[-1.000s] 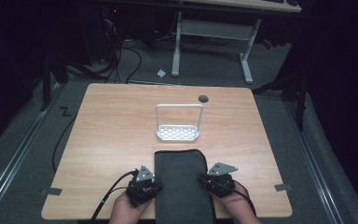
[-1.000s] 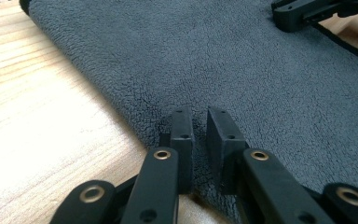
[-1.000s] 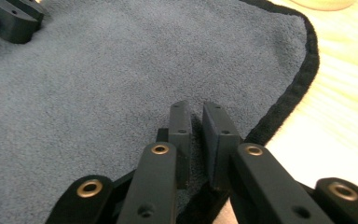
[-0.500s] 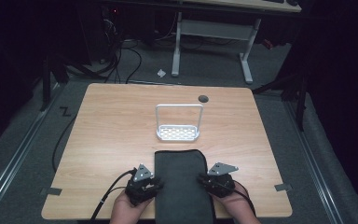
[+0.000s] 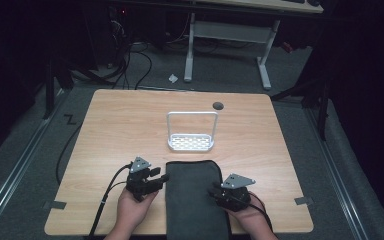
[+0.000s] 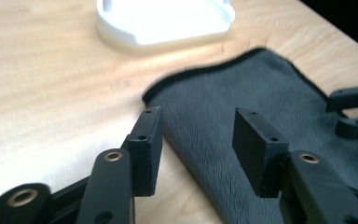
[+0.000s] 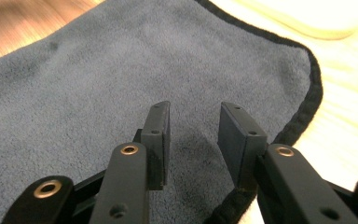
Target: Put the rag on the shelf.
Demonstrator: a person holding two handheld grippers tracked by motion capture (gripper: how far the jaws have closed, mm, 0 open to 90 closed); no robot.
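From the high view: finds a dark towel lying flat as a long folded strip at the near edge of the wooden surface, running off the bottom of the picture, with a white rack just beyond its far end and apart from it. Shows the left gripper at the towel's left edge and the right gripper at its right edge, each in a hand, both low on the surface. Along the left gripper view: catches the left gripper with its fingers spread and just been opening; straddles the towel's hemmed left edge, one finger over bare wood, one over cloth, pressing on nothing. Takes in the white rack ahead and the right gripper farther off across the cloth. Along the right gripper view: has the right gripper with fingers parted, also just been opening, hanging over the towel near its black-bound right edge, with cloth beneath the gap but nothing pinched. Judged from this: looks like a fold laid down neatly and both grips let go, so that step counts as done; leaves open whether another fold, or a move toward the rack, remains.
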